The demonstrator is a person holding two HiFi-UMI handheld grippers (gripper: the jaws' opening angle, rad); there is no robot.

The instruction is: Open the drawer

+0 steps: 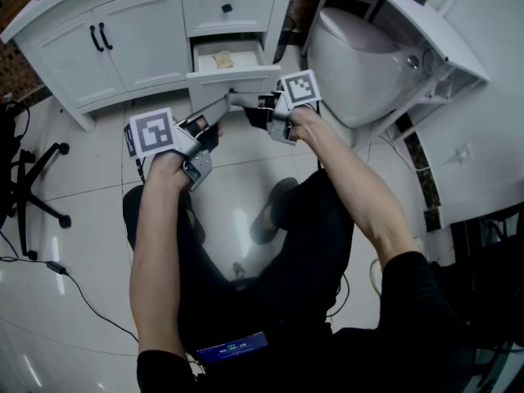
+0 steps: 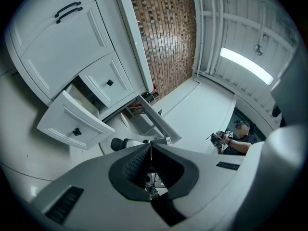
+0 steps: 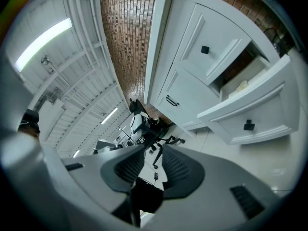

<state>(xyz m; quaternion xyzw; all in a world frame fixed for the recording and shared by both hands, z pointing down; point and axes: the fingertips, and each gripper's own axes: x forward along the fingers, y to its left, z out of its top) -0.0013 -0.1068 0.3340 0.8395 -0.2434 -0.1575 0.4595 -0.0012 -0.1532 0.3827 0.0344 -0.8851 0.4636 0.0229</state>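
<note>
The lower drawer (image 1: 237,75) of the white vanity cabinet (image 1: 106,43) stands pulled out over the tiled floor (image 1: 90,187). Its front panel juts towards the person, and its black knob (image 3: 249,125) is free of both claws. A small pale yellowish thing (image 1: 223,57) lies inside; what it is cannot be made out. The drawer above it (image 1: 246,6) is closed flush, with a black knob (image 1: 227,8) of its own. To its left, the cabinet's two doors carry black bar handles (image 1: 100,36).

The left claw (image 2: 150,148) is closed, its ribbed pads meeting tip to tip with nothing between them. The right claw (image 3: 153,150) stands narrow, with a slim gap between the pads and nothing in it. In the head view both claws are held out in front of the person, their tips near each other just before the open drawer's front. The left hand (image 1: 168,166) and right hand (image 1: 304,121) grip the handles behind the marker cubes.

A white toilet (image 1: 360,64) sits to the right of the cabinet, and a black office chair (image 1: 33,187) stands at the far left. In the left gripper view a brick wall (image 2: 168,32) rises beside the cabinet, and another person (image 2: 236,141) appears small in the distance.
</note>
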